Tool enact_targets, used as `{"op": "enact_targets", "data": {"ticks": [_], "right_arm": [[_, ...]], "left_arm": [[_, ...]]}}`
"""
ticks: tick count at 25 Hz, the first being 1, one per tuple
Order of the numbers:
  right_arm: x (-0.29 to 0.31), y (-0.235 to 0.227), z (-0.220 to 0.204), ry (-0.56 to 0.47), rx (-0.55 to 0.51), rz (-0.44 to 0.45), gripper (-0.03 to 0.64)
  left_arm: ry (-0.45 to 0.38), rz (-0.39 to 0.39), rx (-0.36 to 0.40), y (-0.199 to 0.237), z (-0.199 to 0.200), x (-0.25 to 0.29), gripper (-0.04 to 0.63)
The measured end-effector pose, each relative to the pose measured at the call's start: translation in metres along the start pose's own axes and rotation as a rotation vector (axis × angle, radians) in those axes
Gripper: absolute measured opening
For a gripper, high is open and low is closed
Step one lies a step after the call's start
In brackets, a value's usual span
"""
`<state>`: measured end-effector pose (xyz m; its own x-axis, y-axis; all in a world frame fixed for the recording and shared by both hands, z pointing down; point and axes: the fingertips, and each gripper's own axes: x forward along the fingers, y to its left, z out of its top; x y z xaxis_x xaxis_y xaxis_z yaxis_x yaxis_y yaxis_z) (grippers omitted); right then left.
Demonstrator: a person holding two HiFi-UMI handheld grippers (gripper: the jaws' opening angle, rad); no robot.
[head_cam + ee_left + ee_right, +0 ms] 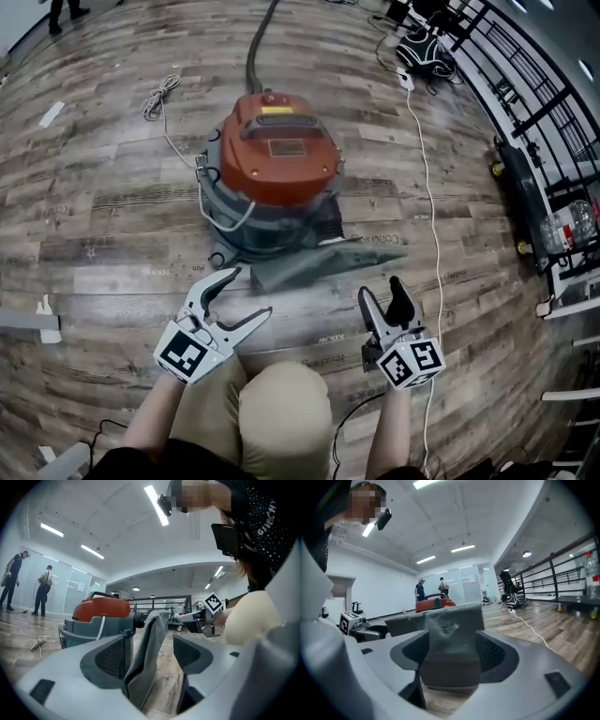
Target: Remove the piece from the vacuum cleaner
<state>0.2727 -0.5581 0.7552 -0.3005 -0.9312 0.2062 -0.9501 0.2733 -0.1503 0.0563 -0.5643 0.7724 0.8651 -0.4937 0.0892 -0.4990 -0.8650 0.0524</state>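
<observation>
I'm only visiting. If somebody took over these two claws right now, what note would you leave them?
Left claw: open, empty, near the gray piece's left end.
Right claw: open, empty, near its right end.
Gray piece: on the floor against the front of the vacuum cleaner, in line with both claws, not gripped.
Done: claws lined up.
Left: grip the piece and pull it away.

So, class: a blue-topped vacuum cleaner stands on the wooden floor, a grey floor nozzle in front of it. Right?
Not blue: the head view shows the vacuum cleaner has an orange-red top. It does stand on the wooden floor, the grey floor nozzle in front of it.
</observation>
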Motion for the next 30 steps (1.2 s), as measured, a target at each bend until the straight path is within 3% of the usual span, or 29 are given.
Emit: {"op": "enact_targets", "data": {"ticks": [4, 9, 10, 12, 13, 15, 19, 22, 25, 27, 30], "right_arm": [[0.008, -0.045, 0.032, -0.047, -0.045, -0.024, 0.296], [0.037, -0.038, 0.053, -0.017, -0.131, 0.132, 0.293], [0.038, -0.035, 0.055, -0.016, -0.129, 0.143, 0.257], [0.037, -0.036, 0.055, -0.016, -0.122, 0.125, 0.158], [0.034, -0.037, 0.053, -0.009, -0.128, 0.117, 0.122], [0.029, -0.037, 0.048, 0.002, -0.144, 0.116, 0.041], [0.011, -0.027, 0.041, -0.016, -0.138, 0.123, 0.035], [-0.004, -0.012, 0.031, -0.008, -0.131, 0.137, 0.035], [-0.028, -0.010, 0.024, -0.027, -0.100, 0.092, 0.032], [-0.047, -0.013, 0.014, -0.012, -0.094, 0.063, 0.032], [-0.050, -0.005, -0.003, 0.023, -0.118, 0.064, 0.034]], "left_arm": [[-0.042, 0.020, 0.016, -0.002, 0.022, 0.016, 0.319], [-0.078, 0.005, 0.069, -0.008, 0.046, 0.030, 0.316], [-0.080, 0.006, 0.075, -0.007, 0.048, 0.030, 0.296], [-0.072, 0.002, 0.088, -0.007, 0.049, 0.030, 0.078], [-0.065, -0.008, 0.089, -0.009, 0.049, 0.030, 0.053], [-0.060, -0.026, 0.089, -0.014, 0.047, 0.030, 0.040], [-0.083, -0.053, 0.032, -0.021, 0.046, 0.028, 0.029], [-0.097, -0.067, 0.037, -0.029, 0.049, 0.023, 0.029], [-0.141, -0.120, 0.009, -0.045, 0.052, 0.005, 0.028], [-0.111, -0.151, -0.013, -0.057, 0.040, -0.010, 0.028], [-0.070, -0.126, -0.041, -0.054, 0.017, -0.013, 0.029]]}}
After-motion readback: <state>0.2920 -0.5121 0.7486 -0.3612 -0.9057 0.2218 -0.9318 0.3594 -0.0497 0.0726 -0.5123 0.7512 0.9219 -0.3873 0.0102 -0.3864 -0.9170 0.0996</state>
